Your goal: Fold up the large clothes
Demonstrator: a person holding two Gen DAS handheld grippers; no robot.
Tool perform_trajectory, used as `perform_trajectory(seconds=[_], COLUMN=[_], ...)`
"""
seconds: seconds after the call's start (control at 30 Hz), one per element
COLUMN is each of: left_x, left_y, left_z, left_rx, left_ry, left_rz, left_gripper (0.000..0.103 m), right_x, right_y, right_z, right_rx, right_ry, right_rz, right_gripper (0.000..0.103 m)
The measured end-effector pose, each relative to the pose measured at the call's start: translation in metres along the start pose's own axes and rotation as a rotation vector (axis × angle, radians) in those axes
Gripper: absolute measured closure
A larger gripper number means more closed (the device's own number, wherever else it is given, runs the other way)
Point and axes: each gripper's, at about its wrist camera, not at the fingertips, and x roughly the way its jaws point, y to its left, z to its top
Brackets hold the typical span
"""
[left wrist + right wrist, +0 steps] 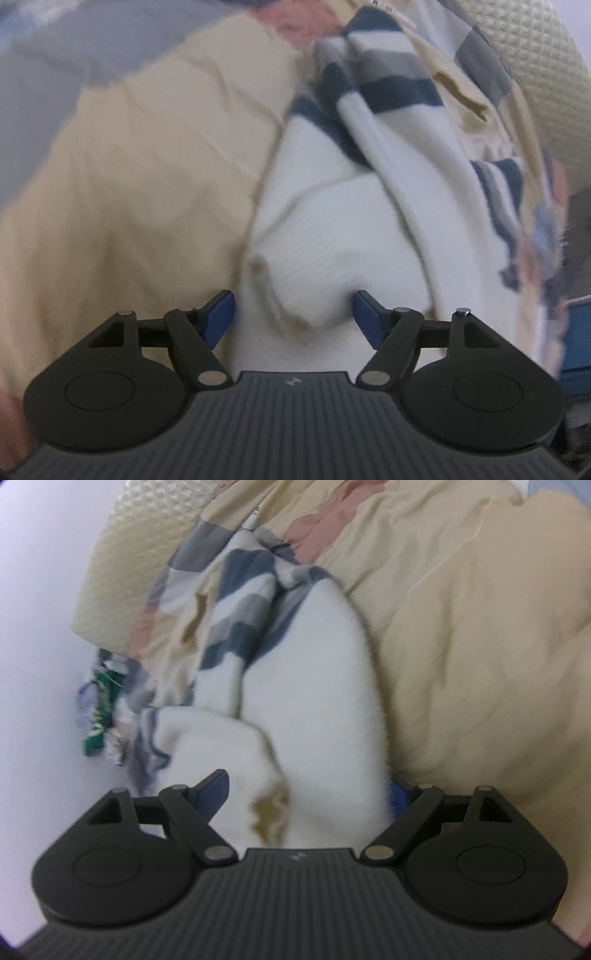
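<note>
Both claws, left claw [293, 317] and right claw [308, 794], spread around the white sweater [332, 229] (striped upper part) on the bed [129, 166]; each must next pinch it.

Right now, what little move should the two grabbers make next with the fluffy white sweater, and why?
Probably lift both away. The left gripper and right gripper stand open, with a fold of the white knitted sweater with blue and grey stripes between their pads, seemingly let go on the cream bedspread. Then pick the next edge.
</note>
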Motion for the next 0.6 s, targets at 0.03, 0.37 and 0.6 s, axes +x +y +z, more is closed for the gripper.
perform_trajectory(seconds=[0.03,0.37,0.6], left_x=[0.003,0.006,0.031], left_y=[0.002,-0.007,-0.016], left_z=[-0.001,-0.015,-0.025], left_rx=[-0.013,0.029,0.103], left_ry=[0.027,0.104,0.177], left_rz=[-0.032,-0.204,-0.065], left_gripper=[0.028,0.027,0.026], right_x=[0.001,0.005,0.016], right_y=[0.001,-0.002,0.002], right_z=[-0.001,-0.001,-0.011], right_rx=[-0.004,-0.025,-0.115], right_ry=[0.001,0.019,0.042], right_rz=[-0.002,-0.014,-0.114], right_gripper=[0.016,0.016,0.019])
